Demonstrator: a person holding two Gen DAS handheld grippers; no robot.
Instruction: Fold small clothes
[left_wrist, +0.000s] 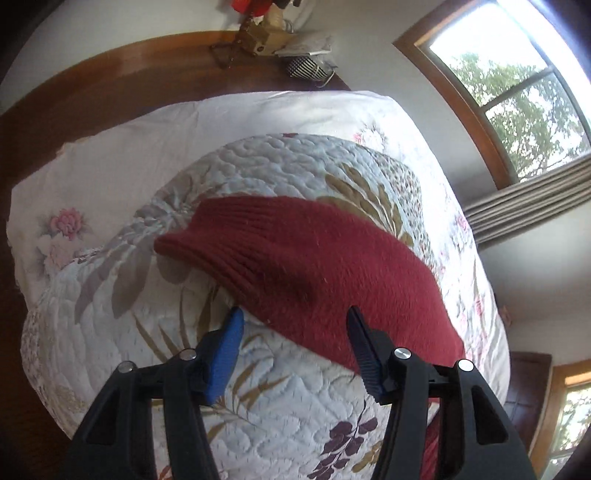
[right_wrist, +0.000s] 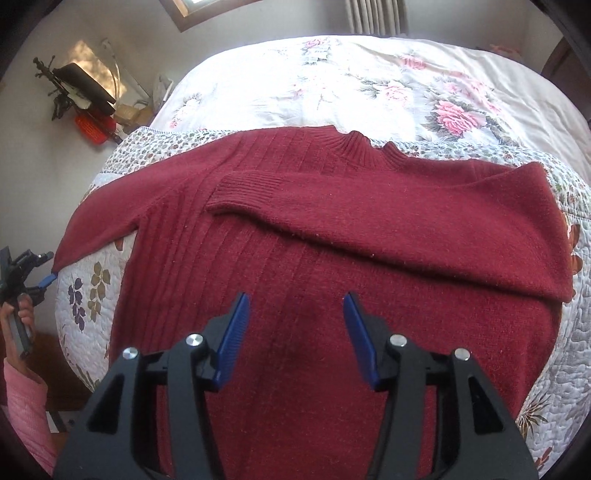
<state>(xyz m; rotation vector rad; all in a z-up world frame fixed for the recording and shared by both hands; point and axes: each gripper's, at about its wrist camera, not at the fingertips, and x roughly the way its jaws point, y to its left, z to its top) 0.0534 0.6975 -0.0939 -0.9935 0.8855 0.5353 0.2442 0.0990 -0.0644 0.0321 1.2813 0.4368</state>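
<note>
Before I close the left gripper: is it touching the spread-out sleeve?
Cannot tell. In the left wrist view the open left gripper straddles the sleeve edge, but no contact or gap shows plainly; in the right wrist view it sits at the cuff tip.

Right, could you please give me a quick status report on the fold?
Left gripper open at the unfolded sleeve's cuff. Right gripper open above the dark red ribbed knit sweater, flat on the quilted floral bedspread. One sleeve folded across. Nothing in the way.

blk hand-held gripper (right_wrist: 295, 325), blue pads (right_wrist: 232, 343), pink sleeve (right_wrist: 22, 413)
</note>
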